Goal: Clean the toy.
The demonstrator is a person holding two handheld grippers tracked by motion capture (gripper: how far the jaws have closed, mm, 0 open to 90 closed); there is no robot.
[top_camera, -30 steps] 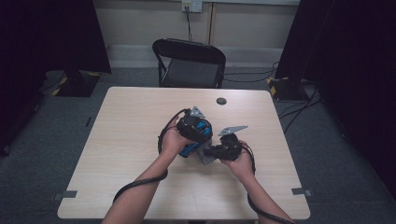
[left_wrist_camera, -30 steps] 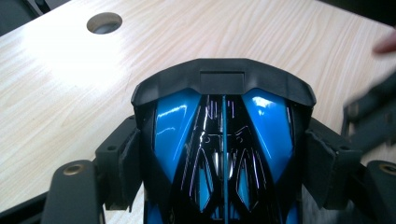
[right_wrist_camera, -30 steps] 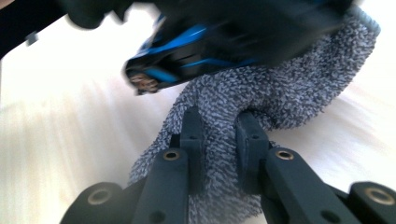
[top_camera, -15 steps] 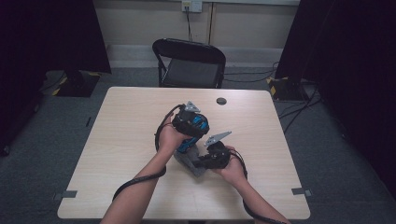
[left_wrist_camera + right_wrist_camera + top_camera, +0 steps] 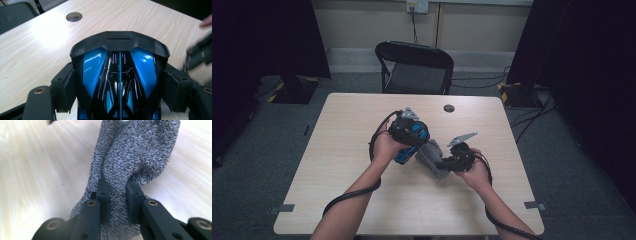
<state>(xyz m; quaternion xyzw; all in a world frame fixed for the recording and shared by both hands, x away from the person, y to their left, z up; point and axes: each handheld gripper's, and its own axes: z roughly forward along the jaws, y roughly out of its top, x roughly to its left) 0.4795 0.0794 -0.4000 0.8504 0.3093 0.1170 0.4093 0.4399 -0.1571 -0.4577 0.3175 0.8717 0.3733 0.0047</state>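
Your left gripper [image 5: 408,150] sits just left of center in the high view, and it's clamped on a glossy blue and black car [image 5: 119,82], a toy by the look of it. In the left gripper view the car fills the middle and bottom of the frame, with a jaw pressed against each side of its body, so that's a solid hold. Your right gripper [image 5: 447,163] is a bit right of center in the high view, lower than the left one, and it's pinched shut on a grey cloth [image 5: 135,157]. In the right gripper view the fuzzy cloth bunches up between the jaws and runs toward the top of the frame, lying on the table [image 5: 347,125]. From above, the cloth [image 5: 430,152] sits between your two grippers, just beside the car, though I can't tell if they actually touch. A small round hole [image 5: 449,108] shows near the table's far edge, and a black chair [image 5: 414,67] stands behind it.
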